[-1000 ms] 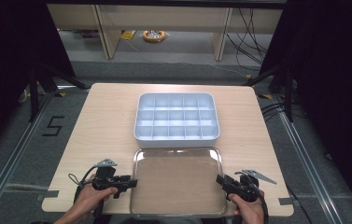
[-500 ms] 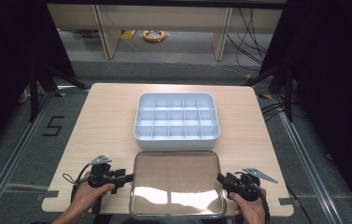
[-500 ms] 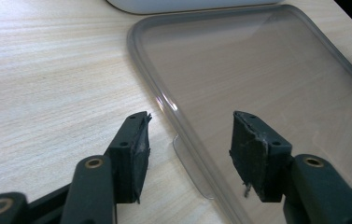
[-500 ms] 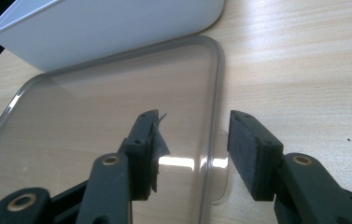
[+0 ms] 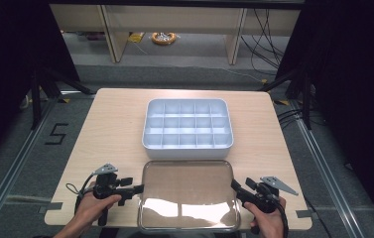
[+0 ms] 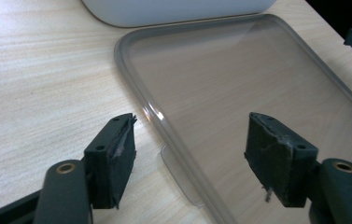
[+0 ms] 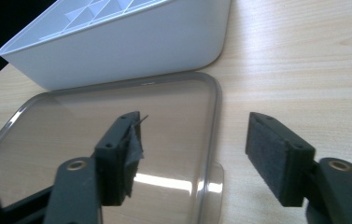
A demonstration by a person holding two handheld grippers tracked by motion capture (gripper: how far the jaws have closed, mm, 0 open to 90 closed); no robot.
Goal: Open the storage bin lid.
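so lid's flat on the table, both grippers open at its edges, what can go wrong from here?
1. The clear lid overhangs the near table edge; a nudge could tip it off.
2. The left gripper and right gripper, whose jaws have just been opening, still straddle the rim tabs without gripping; pulling back carelessly might drag the lid.
3. The lid almost touches the white compartment tray; sliding it forward would likely shove the tray.

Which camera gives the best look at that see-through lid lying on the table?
The high view: it shows the whole clear lid flat on the table, just in front of the white divided box. The left gripper view shows its left rim and small tab from close up, the right gripper view its right rim and tab.
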